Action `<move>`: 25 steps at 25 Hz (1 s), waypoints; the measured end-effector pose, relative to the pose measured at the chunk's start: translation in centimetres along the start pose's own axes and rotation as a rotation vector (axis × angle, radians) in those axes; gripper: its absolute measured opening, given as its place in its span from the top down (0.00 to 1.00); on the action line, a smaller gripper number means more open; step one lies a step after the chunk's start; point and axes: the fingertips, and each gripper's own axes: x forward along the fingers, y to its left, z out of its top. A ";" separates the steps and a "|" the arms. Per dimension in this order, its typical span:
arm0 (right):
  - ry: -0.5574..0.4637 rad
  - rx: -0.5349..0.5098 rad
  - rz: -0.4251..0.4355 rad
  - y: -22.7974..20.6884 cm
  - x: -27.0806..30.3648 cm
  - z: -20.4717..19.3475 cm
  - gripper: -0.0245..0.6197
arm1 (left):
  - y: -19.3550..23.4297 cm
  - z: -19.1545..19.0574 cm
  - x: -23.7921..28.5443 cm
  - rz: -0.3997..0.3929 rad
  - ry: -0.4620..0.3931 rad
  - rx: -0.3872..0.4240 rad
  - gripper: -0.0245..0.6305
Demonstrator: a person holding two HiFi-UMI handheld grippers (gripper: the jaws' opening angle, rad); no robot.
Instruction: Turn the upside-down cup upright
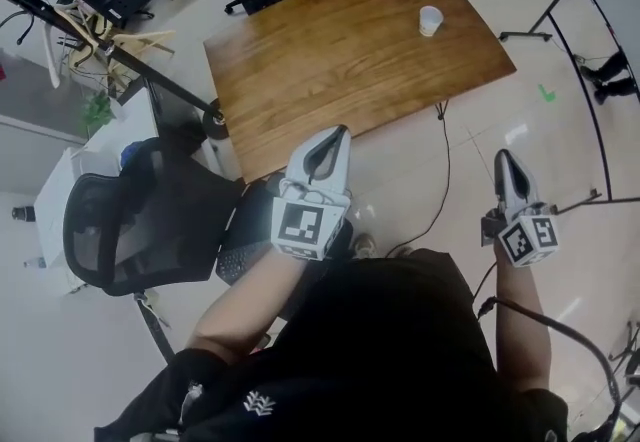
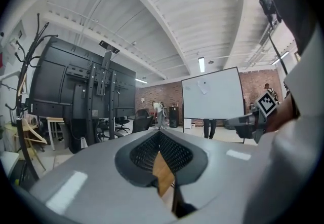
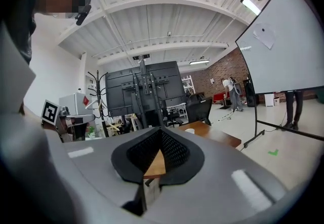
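Standing on the table, far from both tongs, is the small white cup. It sits near the far right edge of the wood top, w/ nothing else near it. It stands straight up and down, not on its side. It's too small here to tell if the open end is up or down, so it may need a flip or it may be right way up already.

L tongs are pinched shut, tips together, w/ nothing btwn them. They sit just over the near edge of the table. R tongs are shut tight too and hold nothing. They hang over the floor, off to the right of the table.

The cup is ahead of both, well apart from each. It is on the R side of the table, so the R tongs look like the handier ones for any reach to it. They would have to open wide to fit round it.
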 end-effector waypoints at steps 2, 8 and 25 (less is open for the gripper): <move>-0.003 -0.010 0.002 -0.1 0.2 -0.1 0.96 | -0.2 0.1 -0.1 0.008 -0.008 0.012 0.96; 0.001 -0.019 0.030 -0.1 0.5 -0.9 0.96 | -1.2 0.0 -0.5 0.015 0.021 0.025 0.96; 0.017 -0.031 0.062 1.1 0.6 -2.1 0.96 | -1.9 -0.3 -1.6 0.020 0.041 0.025 0.96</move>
